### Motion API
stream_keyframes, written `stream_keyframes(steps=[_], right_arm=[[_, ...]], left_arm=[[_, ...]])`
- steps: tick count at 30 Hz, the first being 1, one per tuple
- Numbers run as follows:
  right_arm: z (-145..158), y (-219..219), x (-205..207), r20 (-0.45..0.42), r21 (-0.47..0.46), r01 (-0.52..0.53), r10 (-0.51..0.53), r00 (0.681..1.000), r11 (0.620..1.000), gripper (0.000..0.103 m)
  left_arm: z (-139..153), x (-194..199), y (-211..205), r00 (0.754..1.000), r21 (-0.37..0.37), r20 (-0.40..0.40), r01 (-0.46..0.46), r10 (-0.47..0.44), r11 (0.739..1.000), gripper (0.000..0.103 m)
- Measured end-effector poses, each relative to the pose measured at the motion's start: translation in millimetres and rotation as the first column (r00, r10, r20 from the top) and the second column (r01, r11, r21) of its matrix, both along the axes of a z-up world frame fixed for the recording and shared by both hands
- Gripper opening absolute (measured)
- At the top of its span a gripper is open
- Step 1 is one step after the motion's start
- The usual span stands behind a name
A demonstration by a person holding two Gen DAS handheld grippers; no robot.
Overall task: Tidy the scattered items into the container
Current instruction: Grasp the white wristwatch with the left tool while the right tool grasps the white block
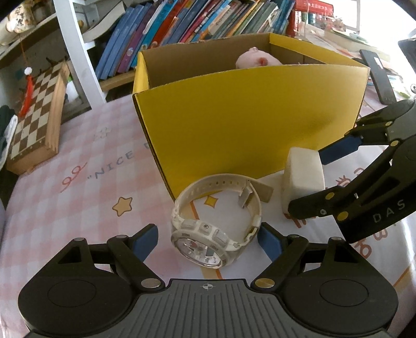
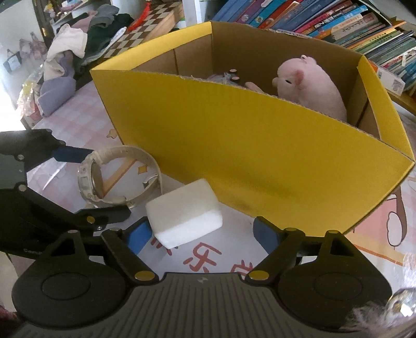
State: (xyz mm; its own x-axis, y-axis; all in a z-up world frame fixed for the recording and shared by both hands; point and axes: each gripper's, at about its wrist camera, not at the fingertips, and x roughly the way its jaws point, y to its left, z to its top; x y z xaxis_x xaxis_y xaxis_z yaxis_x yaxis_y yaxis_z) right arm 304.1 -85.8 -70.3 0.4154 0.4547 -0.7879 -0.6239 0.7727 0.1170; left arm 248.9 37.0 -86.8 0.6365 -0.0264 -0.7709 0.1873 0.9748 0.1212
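Note:
A yellow cardboard box (image 1: 247, 117) stands on the table and also shows in the right wrist view (image 2: 260, 145). A pink plush toy (image 2: 309, 85) lies inside it. A white wristwatch (image 1: 215, 221) lies in front of the box, between the fingers of my open left gripper (image 1: 208, 240), not clamped. A white block (image 1: 303, 176) sits to its right. My right gripper (image 2: 202, 234) is open around the white block (image 2: 184, 215), left pad close to it, jaws not closed on it. The watch (image 2: 117, 176) lies to the block's left.
The table has a pink checked cloth (image 1: 78, 182). A folded chessboard (image 1: 36, 122) lies at far left. Bookshelves with books (image 1: 182, 23) stand behind the box. A pile of clothes (image 2: 78, 44) lies at the far left in the right wrist view.

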Motion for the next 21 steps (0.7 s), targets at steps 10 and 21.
stream_keyframes(steps=[10, 21], right_arm=[[1, 2, -3, -0.003, 0.020, -0.039, 0.039, 0.999, 0.999, 0.052], [6, -7, -13, 0.006, 0.022, -0.018, 0.018, 1.000, 1.000, 0.049]], left_arm=[[-1, -1, -1, 1.000, -0.035, -0.003, 0.001, -0.001, 0.999, 0.071], [4, -13, 3, 1.000, -0.043, 0.002, -0.022, 0.022, 0.999, 0.066]])
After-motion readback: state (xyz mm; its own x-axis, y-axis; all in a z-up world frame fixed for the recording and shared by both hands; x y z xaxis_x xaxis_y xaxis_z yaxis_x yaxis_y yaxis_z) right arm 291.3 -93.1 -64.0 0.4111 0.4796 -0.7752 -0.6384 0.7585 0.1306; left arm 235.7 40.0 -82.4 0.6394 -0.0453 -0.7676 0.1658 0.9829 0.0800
